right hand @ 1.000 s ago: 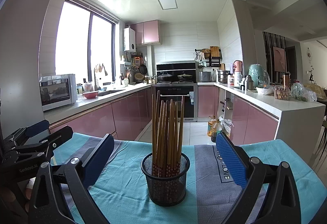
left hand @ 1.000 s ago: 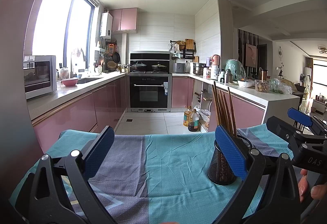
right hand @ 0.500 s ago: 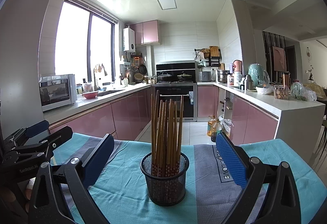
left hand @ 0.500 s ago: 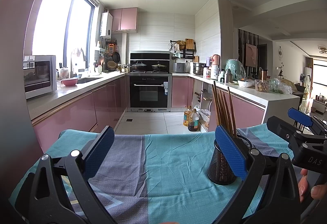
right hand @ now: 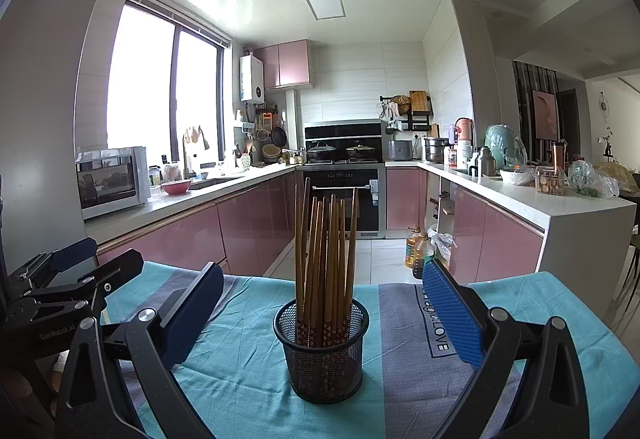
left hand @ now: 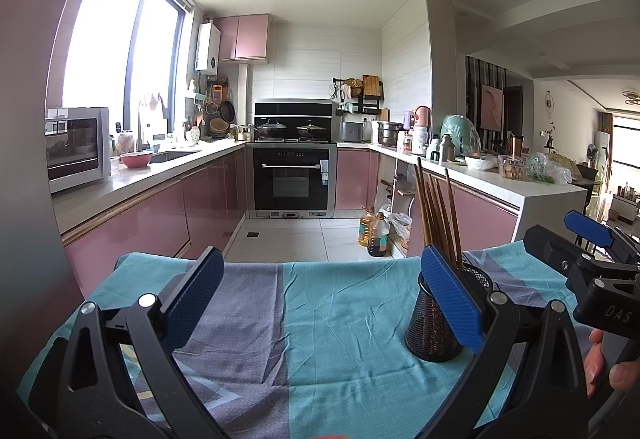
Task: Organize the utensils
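We see a surface (right hand: 500,379) with a blue cloth. Our right hand-held gripper (right hand: 320,313) is wide open and holds nothing, the cup (right hand: 322,355) between its fingers. Our left hand-held gripper (left hand: 320,303) is wide open and empty. Chopsticks (right hand: 324,259) stand in the cup.

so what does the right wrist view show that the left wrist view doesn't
Only the right wrist view: the whole mesh holder unobstructed, centred between the right tool's open jaws, and the "LOVE" lettering on the cloth.

Only the left wrist view: fingertips gripping the right tool's handle.

Both: chopsticks upright in the holder, teal cloth, the other tool at the frame's edge.
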Demonstrator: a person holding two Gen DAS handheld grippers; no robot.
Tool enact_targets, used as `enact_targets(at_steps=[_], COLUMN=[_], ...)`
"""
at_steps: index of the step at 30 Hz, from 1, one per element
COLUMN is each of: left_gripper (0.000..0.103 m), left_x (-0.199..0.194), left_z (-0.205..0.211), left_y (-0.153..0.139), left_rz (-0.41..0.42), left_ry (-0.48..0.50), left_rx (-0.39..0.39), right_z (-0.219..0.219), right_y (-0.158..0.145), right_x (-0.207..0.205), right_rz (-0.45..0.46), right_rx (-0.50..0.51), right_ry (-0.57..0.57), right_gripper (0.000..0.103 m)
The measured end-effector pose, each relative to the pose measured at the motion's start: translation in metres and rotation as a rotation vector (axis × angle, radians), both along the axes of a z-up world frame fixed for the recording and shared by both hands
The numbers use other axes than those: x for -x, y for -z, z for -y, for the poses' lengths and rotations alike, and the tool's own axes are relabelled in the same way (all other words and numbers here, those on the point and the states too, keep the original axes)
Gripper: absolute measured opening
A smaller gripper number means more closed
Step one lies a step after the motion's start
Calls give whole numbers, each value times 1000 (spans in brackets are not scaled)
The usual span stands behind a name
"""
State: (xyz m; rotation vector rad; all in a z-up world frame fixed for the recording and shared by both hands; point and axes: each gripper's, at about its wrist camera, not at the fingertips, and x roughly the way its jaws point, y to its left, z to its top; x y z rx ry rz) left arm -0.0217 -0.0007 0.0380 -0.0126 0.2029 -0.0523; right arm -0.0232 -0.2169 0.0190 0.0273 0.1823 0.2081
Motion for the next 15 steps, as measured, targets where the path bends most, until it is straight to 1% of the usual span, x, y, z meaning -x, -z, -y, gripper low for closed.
enact_targets(at_steps=[15], left_gripper=[97], left_x=[0], left_z=[3], left_y=[2], left_rz=[-2], left_ry=[2], left_rx=[0], right_z=[1], right_y=[0], right_x=[0], right_rz=[-1], right_rx=[-1], right_ry=[0], right_gripper=[96])
